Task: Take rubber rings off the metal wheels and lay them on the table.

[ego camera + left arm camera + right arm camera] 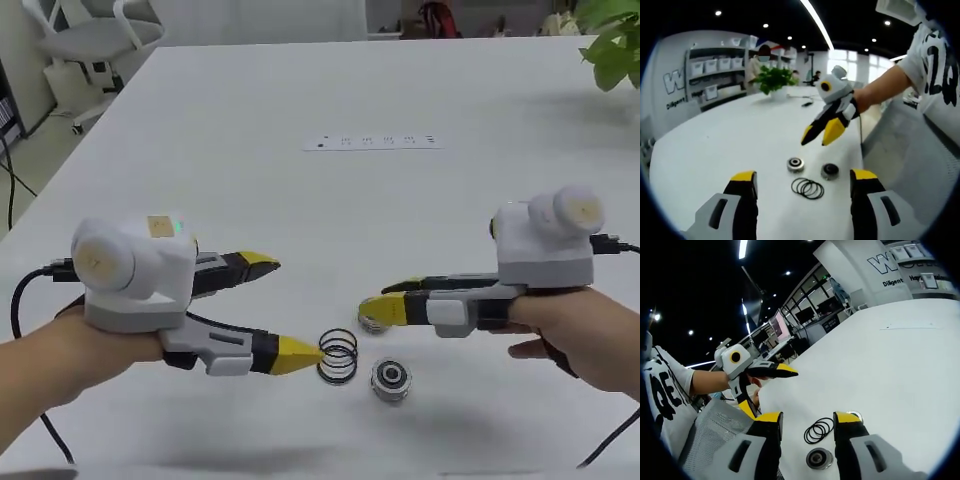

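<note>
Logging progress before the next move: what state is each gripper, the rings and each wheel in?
Left gripper: open wide, holding nothing.
Right gripper: open, holding nothing.
Rubber rings: off the wheels, lying in a loose overlapping pile on the table.
Near wheel: lying flat, free of both grippers.
Far wheel: lying flat, close by the right gripper's tip.

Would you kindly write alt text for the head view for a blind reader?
The open left claw and open right claw, each hand-held, face each other over a white table, with loose black rubber rings and two metal wheels between.
</note>
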A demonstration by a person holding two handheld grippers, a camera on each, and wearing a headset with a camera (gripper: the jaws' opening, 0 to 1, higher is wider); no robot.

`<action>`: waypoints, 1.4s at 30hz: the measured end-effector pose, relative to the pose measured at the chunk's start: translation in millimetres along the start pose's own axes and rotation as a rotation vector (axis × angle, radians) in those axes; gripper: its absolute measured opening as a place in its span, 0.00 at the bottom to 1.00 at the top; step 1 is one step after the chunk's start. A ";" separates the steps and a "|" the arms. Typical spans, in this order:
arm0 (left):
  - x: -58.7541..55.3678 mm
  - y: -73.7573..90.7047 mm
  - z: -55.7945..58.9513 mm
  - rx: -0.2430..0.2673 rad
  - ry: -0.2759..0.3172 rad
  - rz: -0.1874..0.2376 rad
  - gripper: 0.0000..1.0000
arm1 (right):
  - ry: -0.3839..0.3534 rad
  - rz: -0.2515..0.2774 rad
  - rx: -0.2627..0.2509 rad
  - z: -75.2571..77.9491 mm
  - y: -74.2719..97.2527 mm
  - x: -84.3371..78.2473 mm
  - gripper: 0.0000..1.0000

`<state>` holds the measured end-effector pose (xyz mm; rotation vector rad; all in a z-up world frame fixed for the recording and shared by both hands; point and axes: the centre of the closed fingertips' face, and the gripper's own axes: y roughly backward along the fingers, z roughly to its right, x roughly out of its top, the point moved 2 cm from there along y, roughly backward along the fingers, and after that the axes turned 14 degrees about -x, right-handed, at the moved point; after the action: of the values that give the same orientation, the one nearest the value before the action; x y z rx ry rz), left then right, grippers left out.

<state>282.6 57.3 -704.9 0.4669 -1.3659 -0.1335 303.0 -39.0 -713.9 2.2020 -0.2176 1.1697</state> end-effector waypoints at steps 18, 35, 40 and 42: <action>21.1 15.6 15.3 0.006 -0.032 0.033 0.81 | 0.289 0.041 -0.056 2.4 48.9 -0.1 0.57; 18.8 22.8 23.5 0.009 -0.026 0.028 0.83 | 0.460 0.042 -0.095 13.3 75.2 -8.2 0.68; 15.9 24.5 24.8 0.009 -0.023 0.018 0.84 | 0.521 0.013 -0.117 20.1 81.3 -20.3 0.70; 14.6 25.1 25.1 0.010 -0.017 0.018 0.85 | 0.537 0.002 -0.123 22.5 83.5 -25.2 0.71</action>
<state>257.1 68.6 -678.4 0.4624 -1.3881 -0.1158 268.8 -121.8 -705.4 1.7080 -0.0618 1.6486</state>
